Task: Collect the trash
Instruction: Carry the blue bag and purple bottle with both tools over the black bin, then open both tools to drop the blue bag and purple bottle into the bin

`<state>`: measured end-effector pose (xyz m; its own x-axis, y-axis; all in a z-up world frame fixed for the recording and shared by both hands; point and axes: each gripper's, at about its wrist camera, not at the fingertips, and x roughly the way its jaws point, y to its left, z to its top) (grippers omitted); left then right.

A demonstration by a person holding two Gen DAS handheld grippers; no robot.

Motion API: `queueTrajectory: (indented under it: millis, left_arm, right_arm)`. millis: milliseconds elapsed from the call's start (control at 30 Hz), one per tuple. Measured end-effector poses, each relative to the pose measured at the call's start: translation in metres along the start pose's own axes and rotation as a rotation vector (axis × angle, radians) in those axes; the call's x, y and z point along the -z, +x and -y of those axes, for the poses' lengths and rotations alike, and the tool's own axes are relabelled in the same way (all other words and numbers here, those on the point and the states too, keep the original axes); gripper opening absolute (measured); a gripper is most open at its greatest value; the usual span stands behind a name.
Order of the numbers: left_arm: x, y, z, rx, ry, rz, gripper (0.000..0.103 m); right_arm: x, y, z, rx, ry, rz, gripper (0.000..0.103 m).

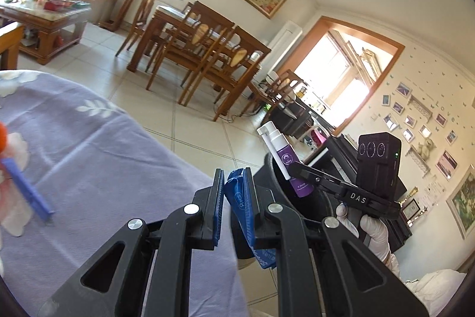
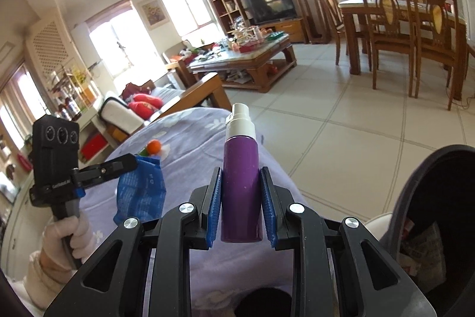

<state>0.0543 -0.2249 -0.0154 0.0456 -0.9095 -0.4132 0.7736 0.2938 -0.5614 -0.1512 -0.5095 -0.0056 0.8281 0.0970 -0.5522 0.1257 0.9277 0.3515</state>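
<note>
Trash is held in both tools at once. A purple spray bottle point(image 2: 241, 186) with a white pump top is pinched upright between the blue pads of the right hand-held gripper point(image 2: 241, 210), the pads pressed against its smooth sides at mid-body. It is judged rigid, light and somewhat slippery, so a hold low on the cylinder, below the pump, seems safest. A crumpled blue wrapper point(image 1: 242, 216) is clamped in the left hand-held gripper point(image 1: 236, 207), whose fingers are closed on the foil with only a narrow gap visible. The wrapper is judged soft and nearly weightless; it is expected to crush rather than slip, and may cling to the pads when let go.

Both items are held above a bed covered in lilac floral fabric point(image 2: 184, 138), near its edge. A dark bin point(image 2: 427, 198) is seen at the right of the right wrist view, with crumpled paper or packaging point(image 2: 424, 248) already lying inside. More small items, including something orange point(image 2: 154, 146), are seen on the bed.
</note>
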Motion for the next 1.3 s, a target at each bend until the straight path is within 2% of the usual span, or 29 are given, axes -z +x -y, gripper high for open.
queueTrajectory:
  millis: [367,700,967,1300]
  left_arm:
    - [0.004,0.087,0.071,0.097,0.091,-0.095,0.014]
    - [0.018,0.172,0.116,0.169,0.13,-0.174,0.014]
    - [0.035,0.221,0.128,0.172,0.134,-0.237,0.014]
    - [0.055,0.243,0.126,0.121,0.161,-0.298,0.015]
  right_arm:
    - [0.038,-0.08,0.1,0.112,0.124,0.063,0.025]
    - [0.083,-0.143,0.182,0.217,0.233,0.098,0.025]
    - [0.114,-0.159,0.224,0.252,0.304,0.088,0.025]
    - [0.135,-0.153,0.244,0.255,0.36,0.064,0.026]
